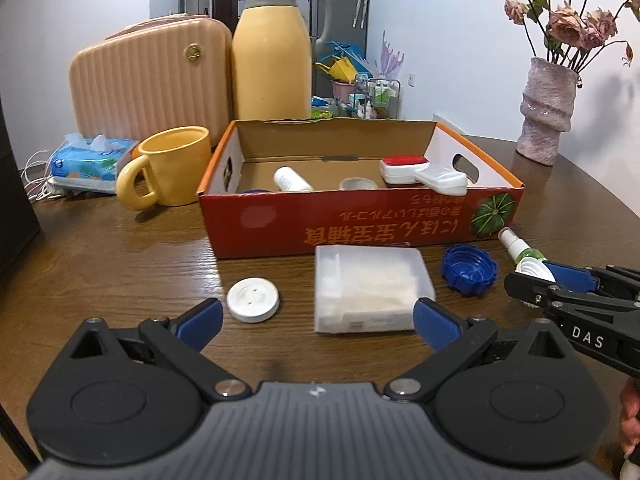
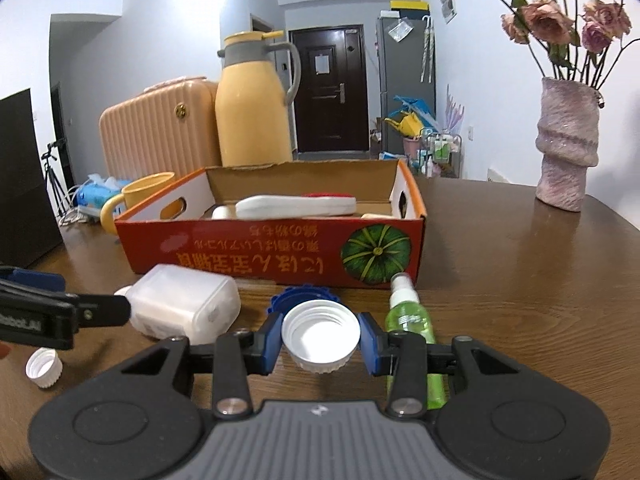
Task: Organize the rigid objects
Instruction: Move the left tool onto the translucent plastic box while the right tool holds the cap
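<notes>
My right gripper [image 2: 321, 340] grips the white cap [image 2: 320, 334], just short of the red box [image 2: 272, 248]. My left gripper [image 1: 318, 316] gapes wide near the translucent case [image 1: 370, 288], also before that box.

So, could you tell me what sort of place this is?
Most likely a home dining area: a wooden table with a vase of dried roses, a thermos jug, and a fridge near the entrance door.
</notes>
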Tool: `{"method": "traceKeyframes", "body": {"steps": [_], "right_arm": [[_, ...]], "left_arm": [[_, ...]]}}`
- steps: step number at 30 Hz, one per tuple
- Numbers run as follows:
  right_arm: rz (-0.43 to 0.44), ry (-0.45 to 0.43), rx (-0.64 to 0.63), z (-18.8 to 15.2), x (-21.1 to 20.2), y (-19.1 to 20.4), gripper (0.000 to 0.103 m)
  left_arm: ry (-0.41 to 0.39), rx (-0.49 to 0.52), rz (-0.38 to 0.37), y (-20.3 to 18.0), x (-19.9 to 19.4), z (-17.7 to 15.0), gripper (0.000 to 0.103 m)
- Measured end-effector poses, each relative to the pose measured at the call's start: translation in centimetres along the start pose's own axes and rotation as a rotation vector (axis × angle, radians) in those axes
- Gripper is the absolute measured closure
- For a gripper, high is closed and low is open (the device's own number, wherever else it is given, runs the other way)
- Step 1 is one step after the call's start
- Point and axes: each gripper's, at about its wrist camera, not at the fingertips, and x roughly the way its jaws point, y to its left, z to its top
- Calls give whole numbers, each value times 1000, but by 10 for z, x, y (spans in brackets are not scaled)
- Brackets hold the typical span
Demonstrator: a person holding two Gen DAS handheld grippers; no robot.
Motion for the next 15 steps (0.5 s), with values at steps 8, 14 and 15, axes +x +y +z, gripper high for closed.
{"method": "traceKeyframes", "body": {"steps": [8, 14, 15], "right_arm": [[-17, -43, 30, 3, -7, -8, 63], [-39, -58, 38, 3, -9, -14, 63], [-44, -59, 42, 3, -9, -16, 63]], "left_arm": [[28, 19, -17, -19, 18, 9, 0], [37, 37, -7, -32, 30, 14, 0], [39, 39, -5, -34, 33, 15, 0]]}}
